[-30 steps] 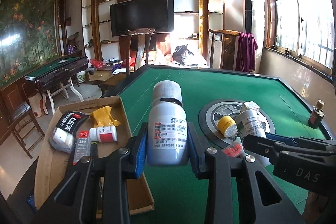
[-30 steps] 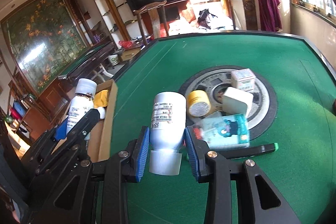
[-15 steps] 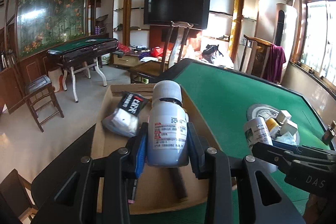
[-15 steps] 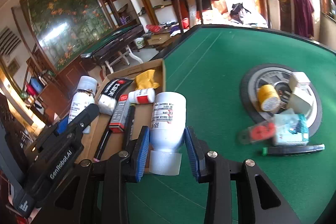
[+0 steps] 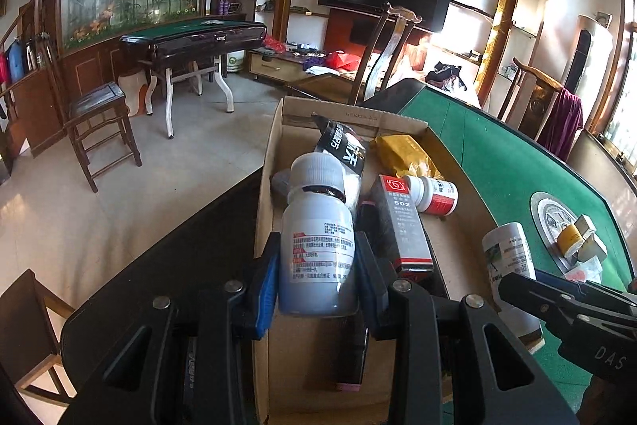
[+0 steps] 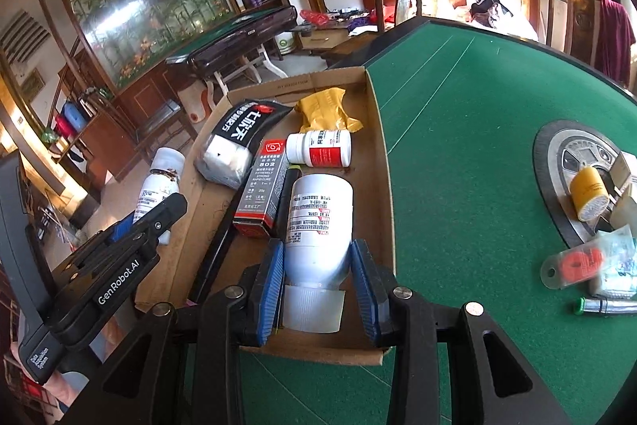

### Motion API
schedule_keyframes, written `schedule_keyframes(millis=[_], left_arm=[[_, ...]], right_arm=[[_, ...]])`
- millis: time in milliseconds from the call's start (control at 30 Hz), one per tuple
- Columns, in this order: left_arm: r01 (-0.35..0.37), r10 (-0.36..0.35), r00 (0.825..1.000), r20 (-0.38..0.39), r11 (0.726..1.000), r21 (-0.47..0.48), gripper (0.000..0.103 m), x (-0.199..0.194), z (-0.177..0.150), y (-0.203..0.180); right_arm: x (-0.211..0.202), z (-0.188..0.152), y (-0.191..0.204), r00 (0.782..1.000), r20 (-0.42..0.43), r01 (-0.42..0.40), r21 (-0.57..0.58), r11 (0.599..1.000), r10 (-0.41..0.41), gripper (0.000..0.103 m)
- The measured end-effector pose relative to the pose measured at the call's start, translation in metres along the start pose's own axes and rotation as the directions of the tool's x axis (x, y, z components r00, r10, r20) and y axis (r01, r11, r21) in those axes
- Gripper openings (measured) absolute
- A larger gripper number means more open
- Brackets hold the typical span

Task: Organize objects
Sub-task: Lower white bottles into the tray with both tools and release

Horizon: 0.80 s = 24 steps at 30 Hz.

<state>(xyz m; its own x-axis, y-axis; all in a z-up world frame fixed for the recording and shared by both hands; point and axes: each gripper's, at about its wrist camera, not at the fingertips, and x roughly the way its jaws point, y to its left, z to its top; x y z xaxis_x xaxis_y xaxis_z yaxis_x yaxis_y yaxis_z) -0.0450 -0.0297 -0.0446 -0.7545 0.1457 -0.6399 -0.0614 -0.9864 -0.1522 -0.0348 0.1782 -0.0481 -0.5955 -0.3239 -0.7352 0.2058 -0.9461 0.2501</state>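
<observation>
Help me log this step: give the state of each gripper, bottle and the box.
left gripper: shut on grey-white bottle, cap forward.
right gripper: shut on white bottle, cap toward camera.
cardboard box: open, partly filled.
small red-label bottle: capped, lying in box.

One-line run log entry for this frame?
left gripper: shut on capped white bottle | right gripper: shut on inverted white bottle | both over cardboard box | release: not yet
</observation>
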Motion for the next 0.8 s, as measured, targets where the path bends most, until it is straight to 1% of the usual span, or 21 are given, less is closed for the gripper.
schedule_keyframes(millis=[233, 400, 467, 667, 800], left_arm=[[0.028, -0.029, 0.998, -0.049, 1.000, -0.013, 0.033, 0.013, 0.000, 0.004], [0.050, -0.050, 0.997, -0.067, 0.999, -0.009, 0.033, 0.017, 0.000, 0.003], [0.057, -0.058, 0.994, -0.094, 0.998, -0.012, 0.033, 0.022, 0.000, 0.003], [0.050, -0.050, 0.994, -0.097, 0.999, -0.002, 0.033, 0.023, -0.001, -0.001], [0.065, -0.064, 0.992, -0.110, 0.998, 0.002, 0.033, 0.024, -0.001, -0.002]], right_arm=[[0.020, 0.003, -0.003, 0.999, -0.040, 0.026, -0.005, 1.000, -0.026, 0.038], [0.026, 0.001, -0.002, 0.998, -0.053, 0.031, -0.004, 1.000, -0.031, 0.038], [0.028, 0.000, -0.001, 0.998, -0.055, 0.031, -0.003, 1.000, -0.031, 0.038], [0.031, -0.003, 0.004, 0.998, -0.061, 0.035, -0.011, 0.999, -0.036, 0.038], [0.033, -0.002, 0.006, 0.997, -0.056, 0.052, -0.020, 0.998, -0.053, 0.038]])
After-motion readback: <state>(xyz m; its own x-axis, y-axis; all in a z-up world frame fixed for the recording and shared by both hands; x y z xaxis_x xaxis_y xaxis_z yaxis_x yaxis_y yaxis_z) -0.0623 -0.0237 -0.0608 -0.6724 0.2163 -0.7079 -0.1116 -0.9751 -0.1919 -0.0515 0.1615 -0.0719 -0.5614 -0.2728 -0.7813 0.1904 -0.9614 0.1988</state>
